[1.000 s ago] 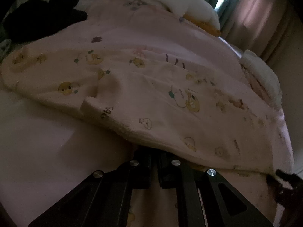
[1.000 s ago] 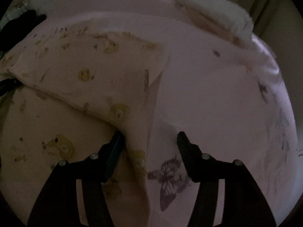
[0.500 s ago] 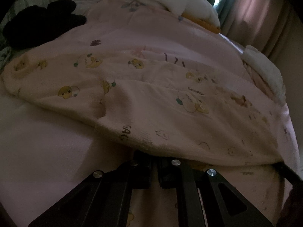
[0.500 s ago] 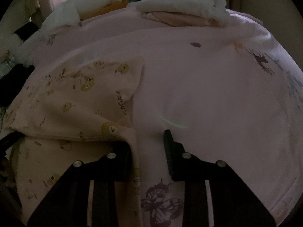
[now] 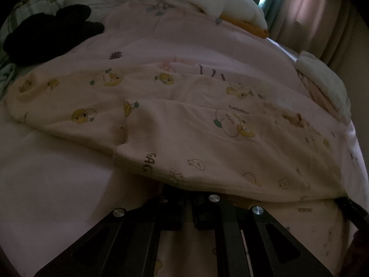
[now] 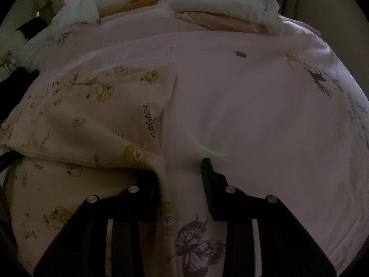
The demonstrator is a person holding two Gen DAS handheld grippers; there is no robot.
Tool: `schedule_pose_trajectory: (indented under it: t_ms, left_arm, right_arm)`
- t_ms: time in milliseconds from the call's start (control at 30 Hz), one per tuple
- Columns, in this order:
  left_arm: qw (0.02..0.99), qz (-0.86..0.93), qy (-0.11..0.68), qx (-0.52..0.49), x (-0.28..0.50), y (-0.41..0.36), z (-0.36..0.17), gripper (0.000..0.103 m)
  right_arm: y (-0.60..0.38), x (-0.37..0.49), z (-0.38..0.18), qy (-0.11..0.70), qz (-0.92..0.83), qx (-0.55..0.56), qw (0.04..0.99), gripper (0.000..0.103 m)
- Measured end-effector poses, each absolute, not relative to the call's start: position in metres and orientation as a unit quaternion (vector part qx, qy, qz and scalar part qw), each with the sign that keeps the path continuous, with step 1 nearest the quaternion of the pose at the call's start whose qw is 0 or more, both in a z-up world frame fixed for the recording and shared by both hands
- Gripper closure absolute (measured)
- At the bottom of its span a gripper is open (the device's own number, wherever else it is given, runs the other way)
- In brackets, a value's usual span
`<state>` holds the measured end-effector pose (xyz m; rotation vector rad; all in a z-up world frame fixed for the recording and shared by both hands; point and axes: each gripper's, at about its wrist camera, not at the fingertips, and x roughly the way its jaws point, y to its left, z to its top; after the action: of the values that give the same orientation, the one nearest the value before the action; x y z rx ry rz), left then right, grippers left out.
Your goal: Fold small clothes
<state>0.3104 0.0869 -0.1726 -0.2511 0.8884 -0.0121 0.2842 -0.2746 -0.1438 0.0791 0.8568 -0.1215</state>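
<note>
A pale pink small garment printed with yellow ducks lies on the pink bedsheet, folded over itself. My left gripper is shut on the garment's near folded edge, which drapes over its fingertips and hides them. In the right wrist view the same garment fills the left half. My right gripper is open; the garment's edge hangs over the left finger, and the right finger stands bare above the sheet.
A black garment lies at the far left. White and orange bedding is piled at the back. A folded stack of white and pink clothes sits at the far edge. Curtains hang behind. A butterfly print marks the sheet.
The folded garment layer has been drawn over toward the near side and flattened. My right gripper has tilted up and its jaws have narrowed a little, still open.
</note>
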Motion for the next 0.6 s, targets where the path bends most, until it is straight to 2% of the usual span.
schedule_pose_trajectory:
  t_ms: [233,433,467,500,567,600]
  left_arm:
    - [0.892,-0.02,0.432,-0.132,0.309,0.089,-0.169,0.091]
    - [0.872,-0.088,0.479,-0.046,0.297,0.091,-0.147,0.073]
    - [0.875,-0.079,0.477,-0.035,0.292,0.1,-0.138,0.066]
    - [0.877,-0.065,0.474,-0.03,0.29,0.11,-0.132,0.046]
    - [0.887,-0.037,0.459,-0.042,0.286,0.137,-0.12,0.025]
    - [0.892,-0.025,0.446,-0.06,0.285,0.156,-0.114,0.023]
  right_arm:
    - [-0.277,0.284,-0.146,0.413,-0.051,0.051,0.908,0.069]
    - [-0.271,0.285,-0.146,0.413,-0.057,0.035,0.908,0.068]
    - [-0.269,0.285,-0.146,0.412,-0.059,0.029,0.909,0.068]
    - [-0.268,0.285,-0.146,0.411,-0.061,0.025,0.909,0.068]
    - [-0.267,0.285,-0.146,0.41,-0.062,0.023,0.91,0.068]
    - [-0.268,0.285,-0.146,0.41,-0.061,0.024,0.91,0.068]
